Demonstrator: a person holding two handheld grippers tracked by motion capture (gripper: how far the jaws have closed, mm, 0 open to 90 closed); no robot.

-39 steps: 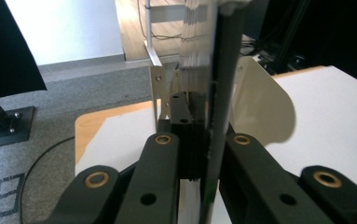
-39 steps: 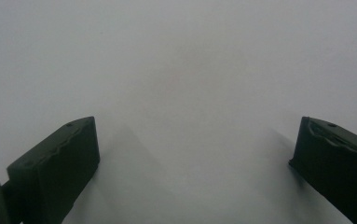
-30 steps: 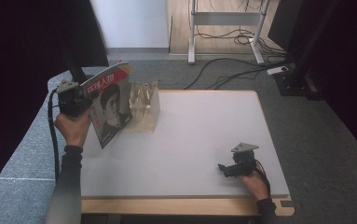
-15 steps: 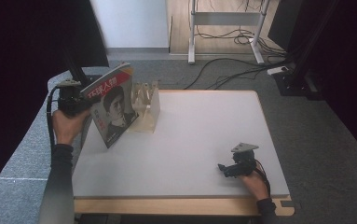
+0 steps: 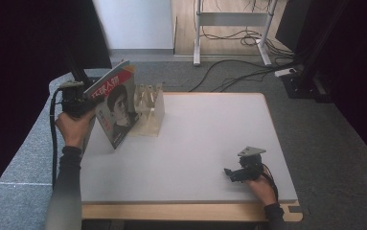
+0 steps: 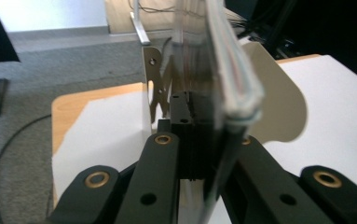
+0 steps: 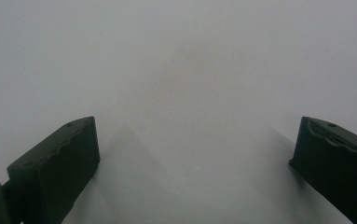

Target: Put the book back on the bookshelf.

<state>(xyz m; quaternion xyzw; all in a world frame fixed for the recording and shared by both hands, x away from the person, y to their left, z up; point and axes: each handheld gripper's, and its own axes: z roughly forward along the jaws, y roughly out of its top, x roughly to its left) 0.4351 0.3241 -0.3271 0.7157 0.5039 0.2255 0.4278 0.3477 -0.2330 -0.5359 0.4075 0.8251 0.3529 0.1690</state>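
High view: the left gripper (image 5: 86, 103), held in a hand (image 5: 74, 128) at the near left edge of the white tabletop (image 5: 205, 139), is clamped on a thin glossy magazine with a portrait and red lettering on its cover (image 5: 115, 109). The magazine stands nearly upright and tilted, its lower corner close to the tabletop, its cover facing the person. Just past the gripper, on the magazine's far side, stands a pale slotted rack of translucent plastic with upright dividers (image 5: 148, 110), resting on the tabletop and touching or nearly touching the magazine. In the left gripper view the jaws are closed tight on the magazine's (image 6: 227, 84) page edges, and the rack's (image 6: 278, 100) rounded pale end plate rises directly ahead of the jaws. The right gripper (image 5: 232, 174) lies low at the near right of the tabletop, well apart from the magazine; in the right gripper view its jaws stand wide apart with nothing between them, just above the bare white surface (image 7: 190, 70).
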